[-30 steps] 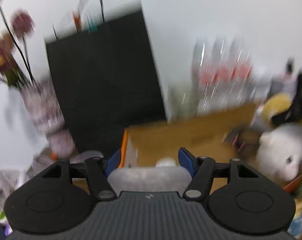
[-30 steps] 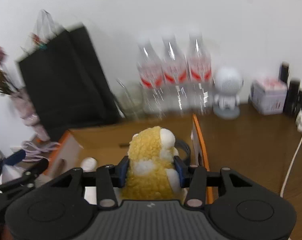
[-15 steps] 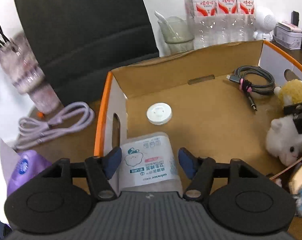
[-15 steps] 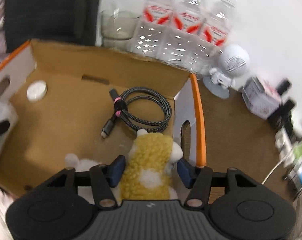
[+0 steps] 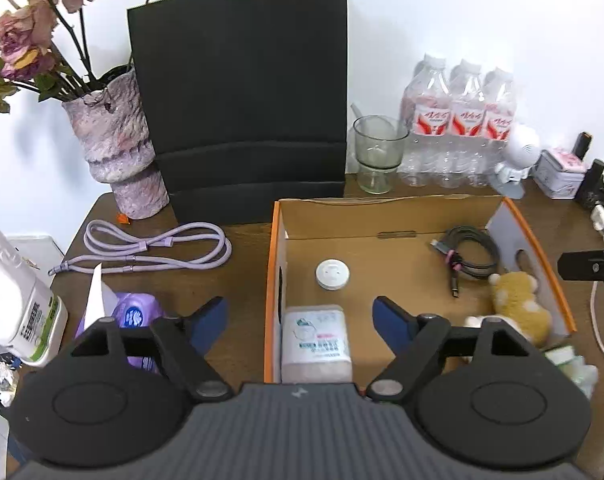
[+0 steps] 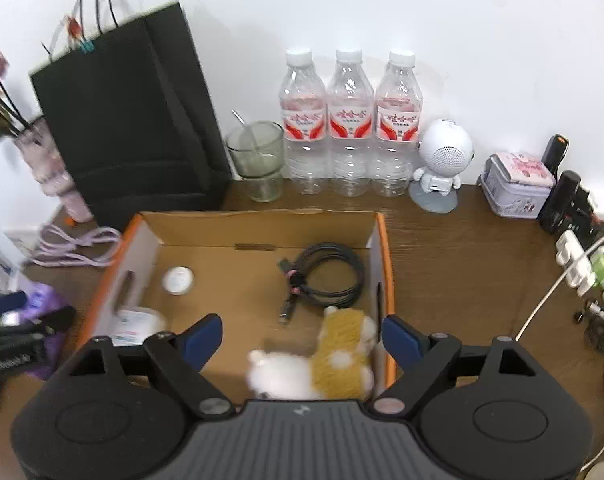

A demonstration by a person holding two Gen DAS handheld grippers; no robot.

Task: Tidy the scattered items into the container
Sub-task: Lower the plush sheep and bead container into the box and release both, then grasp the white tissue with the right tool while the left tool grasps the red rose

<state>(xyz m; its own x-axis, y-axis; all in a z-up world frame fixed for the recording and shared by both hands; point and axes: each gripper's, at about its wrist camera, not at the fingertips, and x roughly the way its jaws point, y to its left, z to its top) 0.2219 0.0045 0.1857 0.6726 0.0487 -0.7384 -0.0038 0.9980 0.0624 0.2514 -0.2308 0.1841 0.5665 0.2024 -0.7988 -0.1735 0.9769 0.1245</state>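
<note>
An orange-edged cardboard box [image 5: 276, 240] [image 6: 386, 264] sits on the brown table. Inside lie a tissue pack [image 5: 316, 344] [image 6: 132, 326], a white round lid [image 5: 333, 275] [image 6: 177, 280], a coiled black cable [image 5: 468, 258] [image 6: 326, 278], a yellow plush [image 5: 518, 304] [image 6: 344, 356] and a white plush [image 6: 280, 374]. My left gripper [image 5: 300, 318] is open and empty above the tissue pack. My right gripper [image 6: 302, 336] is open and empty above the two plush toys. A purple cable [image 5: 150, 250] and a purple tissue pack [image 5: 136, 320] lie on the table left of the box.
A black paper bag [image 5: 246, 96], a vase of dried flowers [image 5: 114, 148], a glass cup [image 5: 378, 152], three water bottles [image 6: 350, 124], a white robot speaker [image 6: 442, 160], a tin [image 6: 516, 184] and a power strip [image 6: 578, 264] line the back and right. A white bottle [image 5: 14, 304] stands left.
Both grippers opened and drew back upward. The left let go of the tissue pack and the right let go of the yellow plush; both now rest in the box.
</note>
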